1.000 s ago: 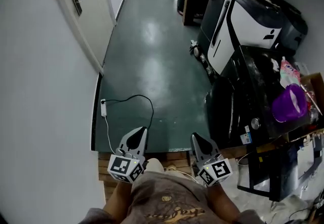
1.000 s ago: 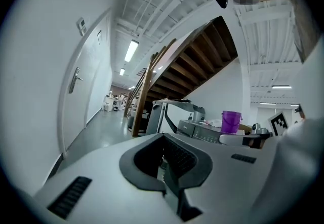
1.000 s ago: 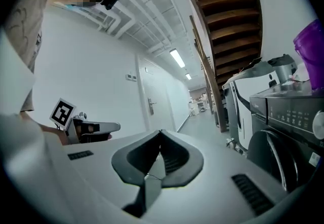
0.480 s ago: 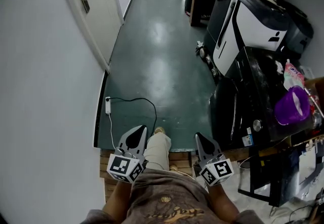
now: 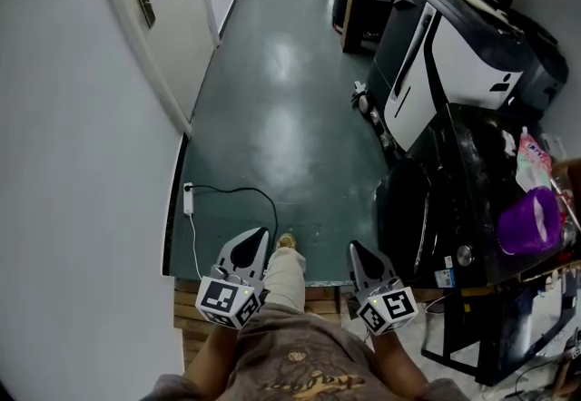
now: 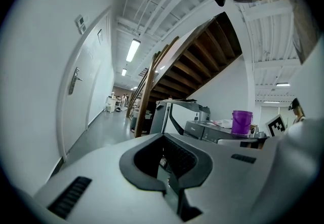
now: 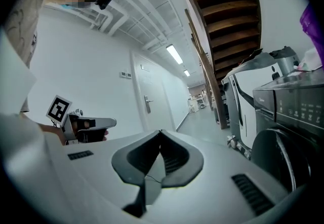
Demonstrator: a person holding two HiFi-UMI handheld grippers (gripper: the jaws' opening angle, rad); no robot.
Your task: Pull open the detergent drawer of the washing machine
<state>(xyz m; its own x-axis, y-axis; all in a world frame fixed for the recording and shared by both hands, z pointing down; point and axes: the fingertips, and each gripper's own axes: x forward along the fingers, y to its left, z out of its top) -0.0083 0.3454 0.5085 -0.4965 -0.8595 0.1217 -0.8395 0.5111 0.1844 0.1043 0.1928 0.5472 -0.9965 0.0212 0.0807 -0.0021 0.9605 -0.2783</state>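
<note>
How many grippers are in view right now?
2. The left gripper is at the bottom of the head view, left of the person's leg; the right gripper is right of the leg, nearer the black washing machine. None looks hidden.

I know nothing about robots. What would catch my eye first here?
The left gripper and right gripper poke out at the bottom of the head view, jaws together and empty. A purple bucket sits atop the dark washing machine on the right, beside the shiny green floor.

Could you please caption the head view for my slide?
Left gripper and right gripper, both shut, beside a black washing machine topped by a purple bucket.
</note>
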